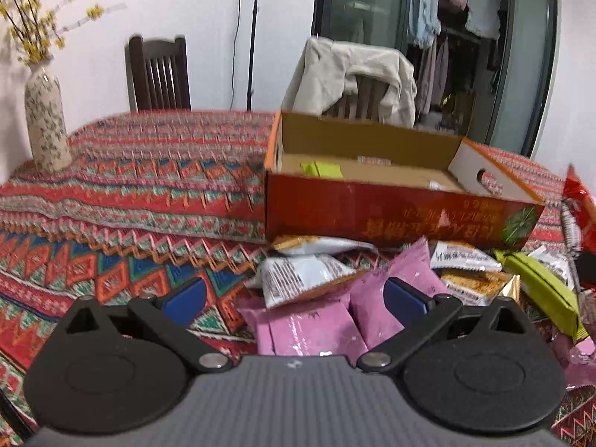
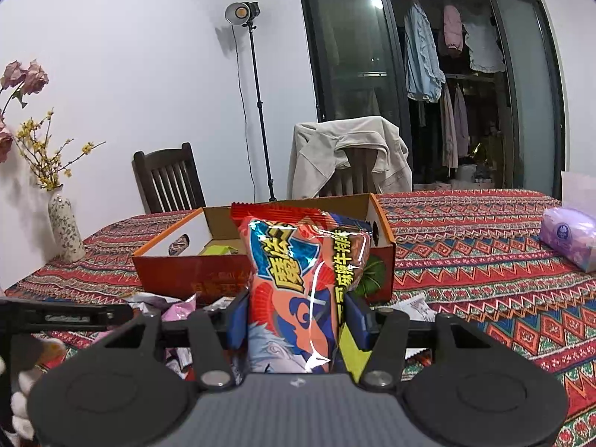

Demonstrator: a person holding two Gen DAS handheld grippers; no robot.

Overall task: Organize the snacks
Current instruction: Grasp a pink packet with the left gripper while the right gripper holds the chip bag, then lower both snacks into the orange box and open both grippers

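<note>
My right gripper (image 2: pixel 298 314) is shut on a big red and blue snack bag (image 2: pixel 301 275), held upright in front of the open red cardboard box (image 2: pixel 193 272). My left gripper (image 1: pixel 296 300) is open and holds nothing. It hovers over a heap of snack packets: pink packets (image 1: pixel 316 326), white and orange packets (image 1: pixel 301 273) and a green packet (image 1: pixel 540 283). The same red box (image 1: pixel 391 219) lies just behind the heap, with a small green packet (image 1: pixel 322 168) inside. The red bag's edge (image 1: pixel 579 205) shows at the far right of the left wrist view.
A patterned cloth (image 1: pixel 130 193) covers the table. A flowered vase (image 1: pixel 46 119) stands at its left edge, and a purple tissue pack (image 2: pixel 570 238) lies at the right. Two chairs (image 2: pixel 167 178) stand behind the table, one draped with a beige jacket (image 2: pixel 350 149). A gloved hand (image 2: pixel 22 391) shows at left.
</note>
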